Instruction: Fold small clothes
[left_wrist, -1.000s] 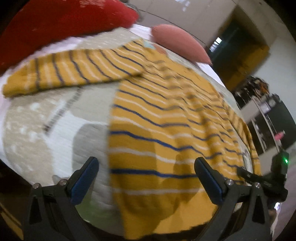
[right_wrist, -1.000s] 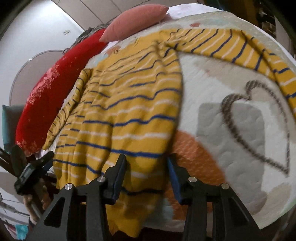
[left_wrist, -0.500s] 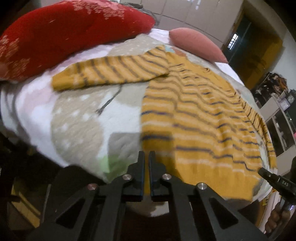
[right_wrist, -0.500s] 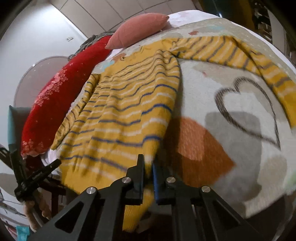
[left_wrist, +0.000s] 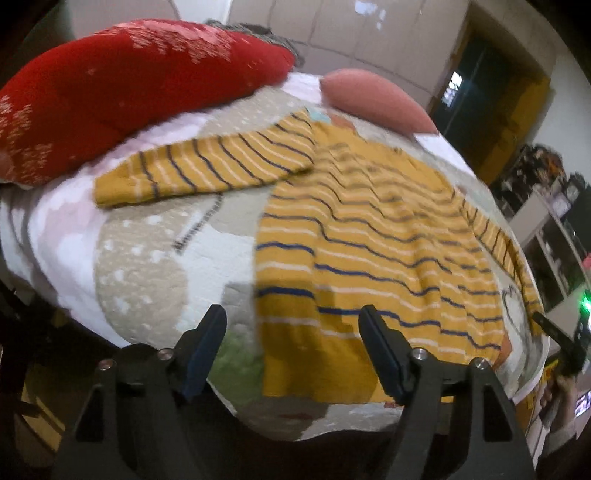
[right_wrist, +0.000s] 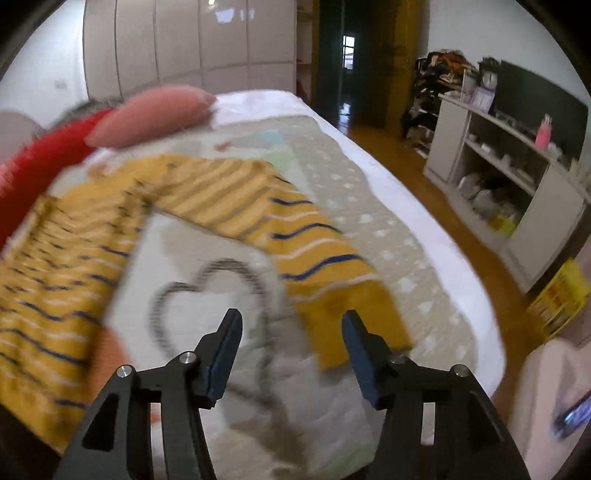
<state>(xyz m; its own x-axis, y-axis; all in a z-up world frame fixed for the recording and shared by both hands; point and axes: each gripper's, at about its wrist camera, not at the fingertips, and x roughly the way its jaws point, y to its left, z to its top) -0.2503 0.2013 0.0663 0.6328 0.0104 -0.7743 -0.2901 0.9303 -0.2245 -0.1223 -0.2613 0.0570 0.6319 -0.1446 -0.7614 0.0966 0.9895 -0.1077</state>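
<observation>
Bedroom surroundings frame a bed covered by a patterned quilt (left_wrist: 147, 280) in beige, white and grey, with a heart outline (right_wrist: 207, 295) drawn on it.

Nearest the left wrist camera, the left gripper (left_wrist: 291, 328) hangs with its jaws spread wide and nothing between them, just over the bottom hem of a mustard sweater with navy and white stripes (left_wrist: 369, 251). That sweater lies flat, front down the bed, hem at the near edge. Its left sleeve (left_wrist: 207, 170) stretches sideways across the quilt. Beyond the sleeve sits a big red pillow with white snowflake print (left_wrist: 122, 88), and beyond the collar a small pink cushion (left_wrist: 373, 99). Pale wardrobe doors (left_wrist: 332, 29) close off the far wall.

Nearest the right wrist camera, the right gripper (right_wrist: 291, 332) is likewise released, jaws apart and empty, hovering above the quilt near the cuff of the right sleeve (right_wrist: 295, 240). This sleeve runs diagonally from the sweater's shoulder down toward the gripper. Much of this view is blurred. Off the bed's right side lies a wooden floor (right_wrist: 424, 158), then a grey open shelf unit (right_wrist: 498, 170) holding small items, with a pink bottle (right_wrist: 543, 134) on top. A dark doorway (right_wrist: 347, 55) stands farthest back.
</observation>
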